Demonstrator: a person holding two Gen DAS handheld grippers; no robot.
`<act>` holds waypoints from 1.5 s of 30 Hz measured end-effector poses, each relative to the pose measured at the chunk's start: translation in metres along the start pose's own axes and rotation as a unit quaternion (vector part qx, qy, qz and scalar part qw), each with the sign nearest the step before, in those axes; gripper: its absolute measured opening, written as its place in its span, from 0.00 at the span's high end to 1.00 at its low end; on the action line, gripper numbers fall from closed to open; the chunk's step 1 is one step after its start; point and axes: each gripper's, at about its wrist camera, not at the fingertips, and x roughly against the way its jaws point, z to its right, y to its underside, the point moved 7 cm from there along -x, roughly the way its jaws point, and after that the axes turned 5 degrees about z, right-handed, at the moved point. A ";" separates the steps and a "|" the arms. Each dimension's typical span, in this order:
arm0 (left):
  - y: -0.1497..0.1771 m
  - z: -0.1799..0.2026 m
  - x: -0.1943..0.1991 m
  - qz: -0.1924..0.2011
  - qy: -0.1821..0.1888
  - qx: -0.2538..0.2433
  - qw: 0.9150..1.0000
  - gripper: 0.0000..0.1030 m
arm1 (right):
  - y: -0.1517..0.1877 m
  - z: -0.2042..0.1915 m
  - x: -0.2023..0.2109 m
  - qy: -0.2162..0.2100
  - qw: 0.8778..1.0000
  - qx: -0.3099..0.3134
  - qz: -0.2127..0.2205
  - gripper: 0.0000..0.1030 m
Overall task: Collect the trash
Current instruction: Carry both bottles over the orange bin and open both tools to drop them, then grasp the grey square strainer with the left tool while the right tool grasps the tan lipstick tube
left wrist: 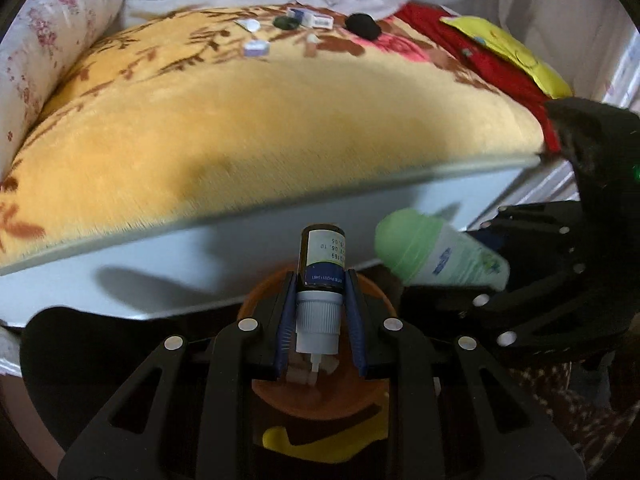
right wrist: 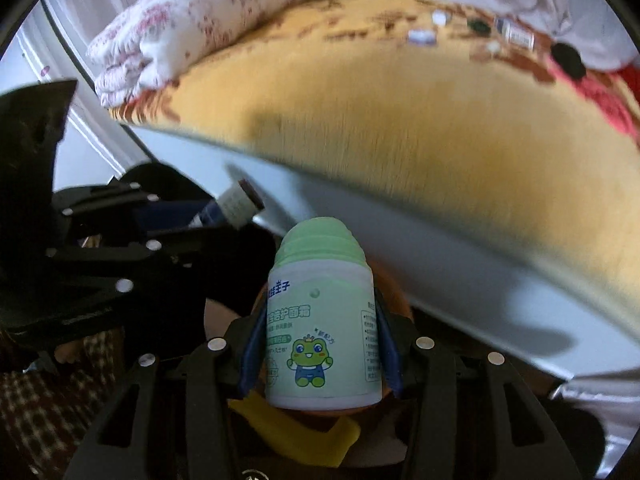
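The left gripper (left wrist: pixel 320 300) pinches a small dark bottle (left wrist: pixel 322 258) by its neck, and the right gripper (right wrist: pixel 318 344) clamps a green jar (right wrist: pixel 322 320) — both off the bed's (left wrist: pixel 260 128) near edge, over an orange bin (left wrist: pixel 316 392). The thin neck could slip. More scraps (left wrist: pixel 310 20) sit blurred at the far edge; the bin's rim is largely hidden.
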 end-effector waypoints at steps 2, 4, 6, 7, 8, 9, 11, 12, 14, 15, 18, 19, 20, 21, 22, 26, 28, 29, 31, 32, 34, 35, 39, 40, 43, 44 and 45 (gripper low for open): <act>0.007 0.001 0.002 -0.006 0.001 0.006 1.000 0.69 | 0.018 -0.006 -0.009 -0.009 1.000 0.001 -0.026 0.53; 0.008 -0.001 0.005 0.000 -0.005 0.012 1.000 0.41 | 0.027 -0.008 -0.014 -0.010 0.999 -0.003 -0.036 0.48; 0.006 -0.005 0.012 0.014 -0.022 0.017 1.000 0.31 | 0.029 -0.006 -0.013 0.003 0.999 -0.003 -0.033 0.42; 0.004 -0.007 0.015 0.021 -0.024 0.020 0.999 0.30 | 0.026 -0.003 -0.010 0.012 1.000 -0.003 -0.024 0.41; 0.000 -0.010 0.018 0.027 -0.027 0.023 0.999 0.30 | 0.022 0.000 -0.005 0.023 1.000 -0.003 -0.015 0.39; -0.004 -0.012 0.020 0.030 -0.031 0.025 0.999 0.30 | 0.015 0.004 0.001 0.033 0.999 -0.004 -0.002 0.38; -0.014 -0.016 0.022 0.042 -0.040 0.027 0.998 0.28 | 0.004 0.013 0.012 0.047 0.999 -0.006 0.019 0.37; -0.019 -0.018 0.023 0.047 -0.043 0.029 0.998 0.26 | -0.001 0.016 0.016 0.051 0.998 -0.006 0.027 0.36; -0.032 -0.021 0.024 0.060 -0.046 0.032 0.997 0.26 | -0.017 0.024 0.027 0.061 0.997 -0.005 0.051 0.36; -0.040 -0.022 0.025 0.068 -0.047 0.032 0.996 0.26 | -0.026 0.028 0.032 0.068 0.996 -0.004 0.064 0.36; -0.071 -0.025 0.024 0.097 -0.059 0.029 0.993 0.26 | -0.046 0.041 0.047 0.078 0.992 -0.002 0.095 0.36; -0.083 -0.027 0.022 0.106 -0.062 0.028 0.992 0.26 | -0.055 0.045 0.052 0.080 0.991 -0.004 0.109 0.36; -0.095 -0.028 0.020 0.115 -0.066 0.027 0.991 0.26 | -0.064 0.050 0.057 0.080 0.989 -0.006 0.122 0.36; -0.104 -0.029 0.017 0.122 -0.069 0.026 0.990 0.26 | -0.071 0.052 0.059 0.081 0.988 -0.008 0.131 0.35; -0.120 -0.031 0.013 0.133 -0.071 0.023 0.988 0.26 | -0.081 0.058 0.064 0.085 0.985 -0.014 0.148 0.34; -0.166 -0.039 -0.015 0.149 -0.082 0.016 0.985 0.22 | -0.106 0.073 0.070 0.084 0.979 -0.037 0.180 0.33; -0.189 -0.045 -0.037 0.145 -0.085 0.016 0.986 0.22 | -0.116 0.080 0.072 0.084 0.977 -0.045 0.192 0.33; -0.198 -0.048 -0.048 0.138 -0.082 0.017 0.987 0.22 | -0.121 0.083 0.072 0.087 0.975 -0.047 0.196 0.33; -0.214 -0.053 -0.070 0.119 -0.075 0.020 0.990 0.22 | -0.125 0.087 0.071 0.096 0.974 -0.044 0.201 0.33; -0.223 -0.056 -0.084 0.108 -0.070 0.025 0.991 0.22 | -0.128 0.090 0.070 0.103 0.973 -0.041 0.202 0.33; -0.237 -0.063 -0.113 0.081 -0.069 0.029 0.994 0.22 | -0.130 0.094 0.068 0.110 0.972 -0.038 0.203 0.33; -0.240 -0.066 -0.121 0.075 -0.075 0.029 0.994 0.22 | -0.128 0.097 0.067 0.111 0.972 -0.038 0.203 0.33; -0.254 -0.080 -0.154 0.049 -0.098 0.036 0.993 0.22 | -0.124 0.108 0.064 0.111 0.973 -0.047 0.199 0.33; -0.256 -0.082 -0.159 0.042 -0.098 0.041 0.993 0.22 | -0.124 0.111 0.064 0.112 0.973 -0.048 0.198 0.33; -0.259 -0.088 -0.175 0.014 -0.104 0.049 0.993 0.24 | -0.123 0.120 0.060 0.115 0.973 -0.056 0.194 0.33; -0.260 -0.088 -0.179 0.007 -0.105 0.050 0.993 0.29 | -0.123 0.123 0.059 0.115 0.973 -0.059 0.193 0.33; -0.259 -0.089 -0.183 -0.001 -0.102 0.050 0.993 0.49 | -0.123 0.125 0.058 0.115 0.972 -0.062 0.193 0.33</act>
